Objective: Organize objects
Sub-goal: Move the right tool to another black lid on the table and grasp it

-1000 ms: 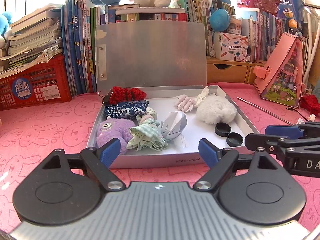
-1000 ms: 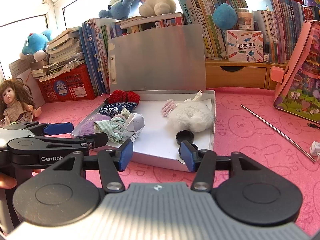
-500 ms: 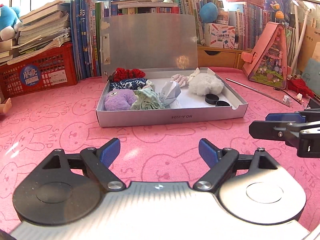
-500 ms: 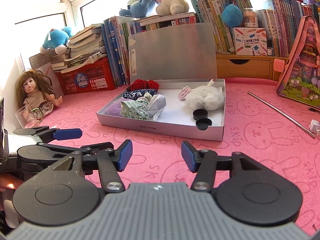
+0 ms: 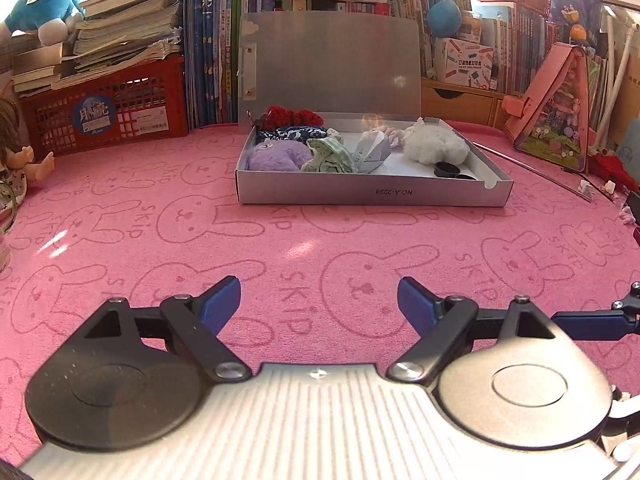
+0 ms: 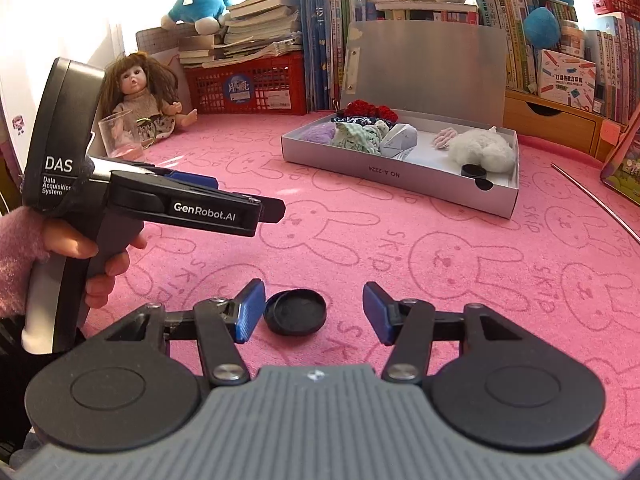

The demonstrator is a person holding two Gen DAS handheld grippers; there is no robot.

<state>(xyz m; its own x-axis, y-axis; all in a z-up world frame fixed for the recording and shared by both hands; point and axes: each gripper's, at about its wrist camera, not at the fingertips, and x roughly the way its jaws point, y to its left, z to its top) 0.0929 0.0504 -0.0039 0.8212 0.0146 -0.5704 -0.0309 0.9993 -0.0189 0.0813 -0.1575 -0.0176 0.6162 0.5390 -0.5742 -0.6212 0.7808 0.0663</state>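
Now, label by label:
Left gripper: jaws wide apart, nothing between them, hovering over bare pink mat; well short of the box.
Right gripper: jaws closing, not yet pressing; black cap between them, just beside the left pad, clear of the other pad.
Cap: round, black, hollow side up, flat on the mat, well apart from the box.
Box: grey, shallow, lid standing upright at the back against the books; near wall printed upside down.
Box contents, left half: red knit piece at the back corner, dark blue patterned cloth before it, purple plush at the front, green striped cloth beside the plush.
Box contents, middle: folded grey-white paper shape.
Box contents, right half: white fluffy toy with a pink bit behind it, two more black caps near the front right corner.
Hand: pink sleeve at the wrist, wrapped round the left gripper's handle.
Doll: seated at the mat's far left, behind a clear glass.
Crate: red, beside the doll, books stacked on top.
Rod: thin, metal, lying on the mat right of the box.
Pink case: leaning upright at far right.
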